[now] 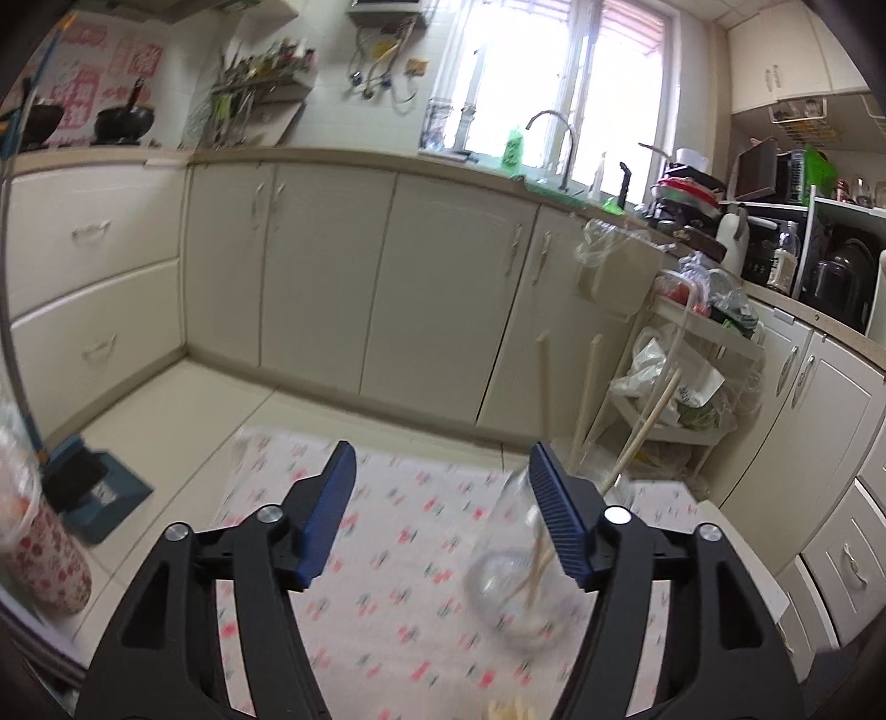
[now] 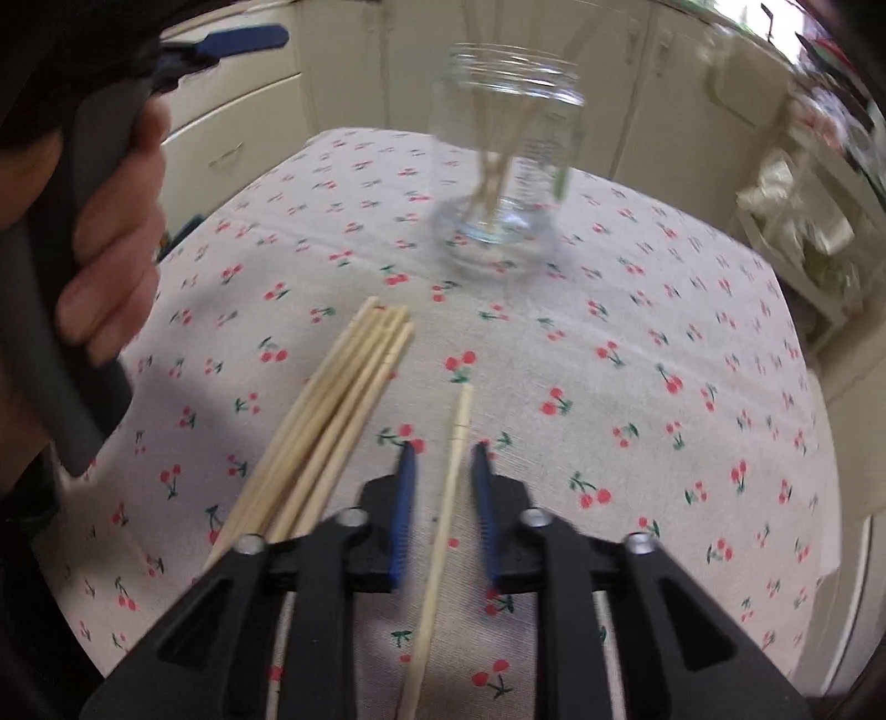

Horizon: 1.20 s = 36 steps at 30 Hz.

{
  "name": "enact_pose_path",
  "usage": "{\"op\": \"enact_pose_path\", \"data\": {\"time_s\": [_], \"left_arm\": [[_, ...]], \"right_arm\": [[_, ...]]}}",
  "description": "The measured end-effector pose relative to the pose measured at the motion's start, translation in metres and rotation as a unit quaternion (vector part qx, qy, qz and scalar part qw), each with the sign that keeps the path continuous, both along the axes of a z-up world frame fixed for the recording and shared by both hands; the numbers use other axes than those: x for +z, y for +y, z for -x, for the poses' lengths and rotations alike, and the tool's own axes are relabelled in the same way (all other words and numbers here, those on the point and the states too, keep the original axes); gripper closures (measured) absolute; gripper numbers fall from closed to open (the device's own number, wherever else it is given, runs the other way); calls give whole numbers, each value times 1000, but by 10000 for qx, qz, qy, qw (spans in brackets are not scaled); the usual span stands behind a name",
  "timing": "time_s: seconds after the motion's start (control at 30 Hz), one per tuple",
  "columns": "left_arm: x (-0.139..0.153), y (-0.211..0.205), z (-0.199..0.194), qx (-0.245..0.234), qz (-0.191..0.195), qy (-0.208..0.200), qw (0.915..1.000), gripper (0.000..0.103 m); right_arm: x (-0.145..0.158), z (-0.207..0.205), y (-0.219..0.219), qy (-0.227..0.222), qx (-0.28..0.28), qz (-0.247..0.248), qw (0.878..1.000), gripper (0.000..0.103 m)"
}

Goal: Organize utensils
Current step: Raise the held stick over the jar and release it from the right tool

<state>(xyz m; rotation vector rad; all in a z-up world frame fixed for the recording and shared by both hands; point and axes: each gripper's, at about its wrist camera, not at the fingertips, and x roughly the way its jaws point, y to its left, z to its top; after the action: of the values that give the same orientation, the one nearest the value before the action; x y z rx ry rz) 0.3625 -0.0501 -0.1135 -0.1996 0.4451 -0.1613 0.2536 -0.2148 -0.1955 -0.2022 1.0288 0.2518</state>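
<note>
A clear glass jar (image 2: 501, 166) stands on the cherry-print tablecloth (image 2: 637, 343) with several wooden chopsticks upright in it. It also shows in the left wrist view (image 1: 512, 576), just right of my open, empty left gripper (image 1: 440, 459). A bundle of several chopsticks (image 2: 332, 432) lies on the cloth. A single chopstick (image 2: 448, 498) lies between the fingers of my right gripper (image 2: 443, 451), which stands partly open around it; no finger touches it. The left gripper's blue finger (image 2: 243, 41) shows at the upper left of the right wrist view.
Cream kitchen cabinets (image 1: 332, 266) run behind the table. A white cart (image 1: 686, 376) with bags stands at the right. A floral-wrapped container (image 1: 39, 548) stands at the left. A blue dustpan (image 1: 94, 493) lies on the floor.
</note>
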Motion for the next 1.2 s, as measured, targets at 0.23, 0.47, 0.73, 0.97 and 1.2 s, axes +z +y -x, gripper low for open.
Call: {"op": "enact_pose_path", "data": {"time_s": [0.23,0.47,0.73,0.97,1.2], "left_arm": [[-37,32,26,208,251,496,9982,30],[-62,44,34,372,553,627,9958,28],[-68,47,34,416,740,674,9941,27],[-69,48,31,387,827,694,9934,27],[-71,48,27,349,890,765,9925,25]], "right_arm": [[13,-5,-21,38,-490,-1022,9935,97],[85,-16,-55,-1100,-1008,-2752,9498,97],[163,-62,-46,-2976,-1097,-2974,9005,97],[176,-128,-36,-3698,-1438,-2684,8778,97],[155,-155,-30,-3943,-1759,-2244,8736,97]]}}
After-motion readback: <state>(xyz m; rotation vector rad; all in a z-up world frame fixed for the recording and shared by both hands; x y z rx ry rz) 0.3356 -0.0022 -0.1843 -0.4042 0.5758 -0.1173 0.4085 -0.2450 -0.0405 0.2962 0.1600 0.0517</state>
